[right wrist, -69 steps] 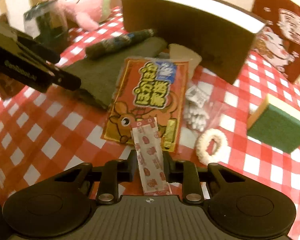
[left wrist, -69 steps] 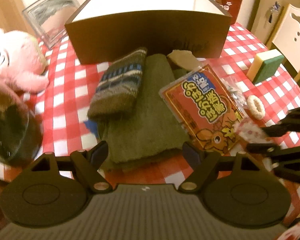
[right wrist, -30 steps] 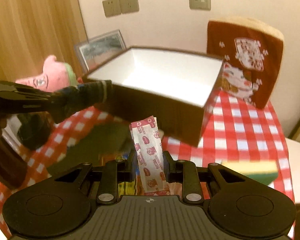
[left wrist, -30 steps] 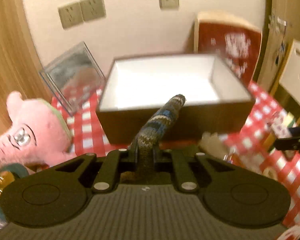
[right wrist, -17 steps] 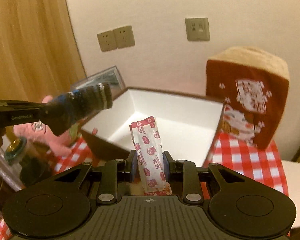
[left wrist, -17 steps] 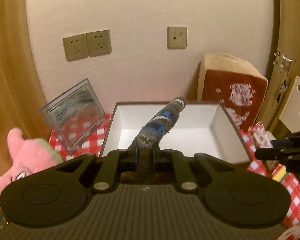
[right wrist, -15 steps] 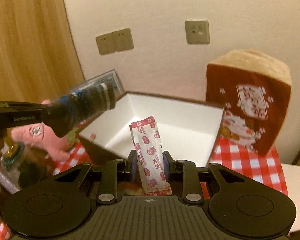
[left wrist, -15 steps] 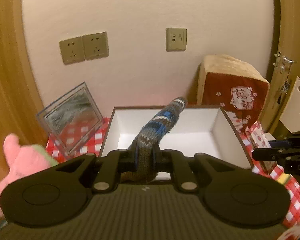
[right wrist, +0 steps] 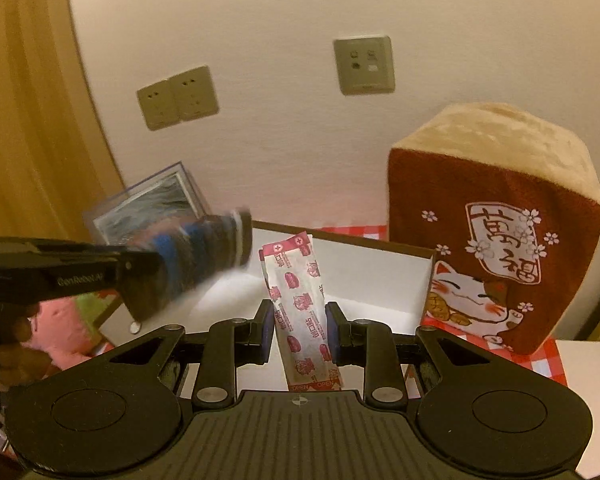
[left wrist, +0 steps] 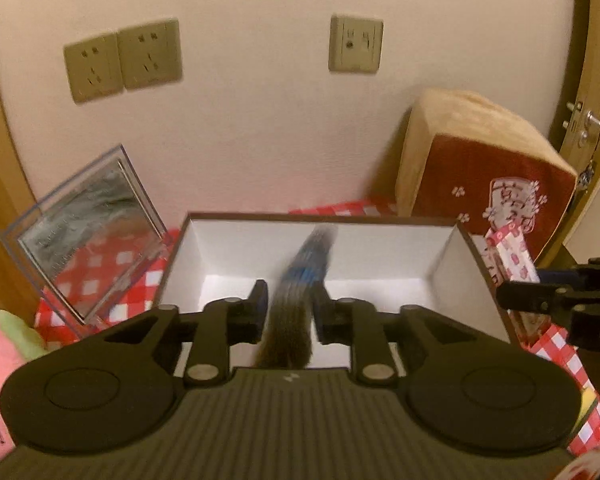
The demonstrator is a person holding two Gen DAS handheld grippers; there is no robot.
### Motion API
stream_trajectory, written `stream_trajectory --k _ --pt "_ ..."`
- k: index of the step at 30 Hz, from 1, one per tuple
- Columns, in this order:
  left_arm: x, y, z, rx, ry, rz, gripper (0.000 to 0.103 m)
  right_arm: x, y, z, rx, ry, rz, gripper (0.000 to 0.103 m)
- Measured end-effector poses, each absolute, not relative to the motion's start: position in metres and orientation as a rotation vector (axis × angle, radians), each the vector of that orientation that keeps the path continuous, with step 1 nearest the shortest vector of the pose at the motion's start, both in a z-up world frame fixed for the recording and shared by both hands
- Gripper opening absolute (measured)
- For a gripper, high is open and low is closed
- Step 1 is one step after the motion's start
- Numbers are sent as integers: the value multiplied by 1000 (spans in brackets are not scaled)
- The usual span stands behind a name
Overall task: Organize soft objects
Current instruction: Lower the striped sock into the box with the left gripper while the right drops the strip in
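On my far left sits a pink plush toy (left wrist: 4,344), then a clear acrylic picture frame (left wrist: 88,232) leaning on the red-and-white checked tablecloth (left wrist: 112,260). My left gripper (left wrist: 288,312) has its jaws parted, with the blurred brown-and-blue striped knitted sock (left wrist: 296,296) between them over the brown cardboard box with white interior (left wrist: 380,256); I cannot tell whether anything lies in the box. My right gripper (right wrist: 296,328) holds the white bandage strip wrapper with red prints (right wrist: 300,304) upright, jaws narrowly apart at its edges, "OPEN" readable at its bottom. Furthest right stands a red-and-tan plush cushion (right wrist: 496,240) bearing a lucky cat and Chinese characters.
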State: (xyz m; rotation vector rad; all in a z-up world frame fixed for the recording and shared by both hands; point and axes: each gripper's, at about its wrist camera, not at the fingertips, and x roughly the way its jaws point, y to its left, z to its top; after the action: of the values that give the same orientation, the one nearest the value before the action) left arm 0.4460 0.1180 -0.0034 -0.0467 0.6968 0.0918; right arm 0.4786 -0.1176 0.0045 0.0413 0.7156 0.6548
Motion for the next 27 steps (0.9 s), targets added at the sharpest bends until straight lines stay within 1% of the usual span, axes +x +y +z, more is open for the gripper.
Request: stream_trajectory --k 2,10,12,14,15,16,18,27 --pt "452 119 -11 -48 728 98 29 484 -118 1 47 727 648 27" --pt "451 128 -26 -67 791 105 32 496 -115 -13 51 769 650 27" --pt "449 130 -26 -75 797 108 34 498 -114 -15 60 767 647 28" --pt "446 130 -25 -75 799 113 36 501 -112 -17 62 764 655 34" --pt "444 130 -25 -75 800 113 36 503 -111 -17 64 762 651 42" --pt "442 130 -25 -75 802 112 36 504 -111 -17 67 757 650 55" --pt "437 130 -25 -76 803 114 38 504 -111 -16 81 740 649 65" --pt "400 129 -16 -103 798 125 39 486 -128 -6 106 721 658 66"
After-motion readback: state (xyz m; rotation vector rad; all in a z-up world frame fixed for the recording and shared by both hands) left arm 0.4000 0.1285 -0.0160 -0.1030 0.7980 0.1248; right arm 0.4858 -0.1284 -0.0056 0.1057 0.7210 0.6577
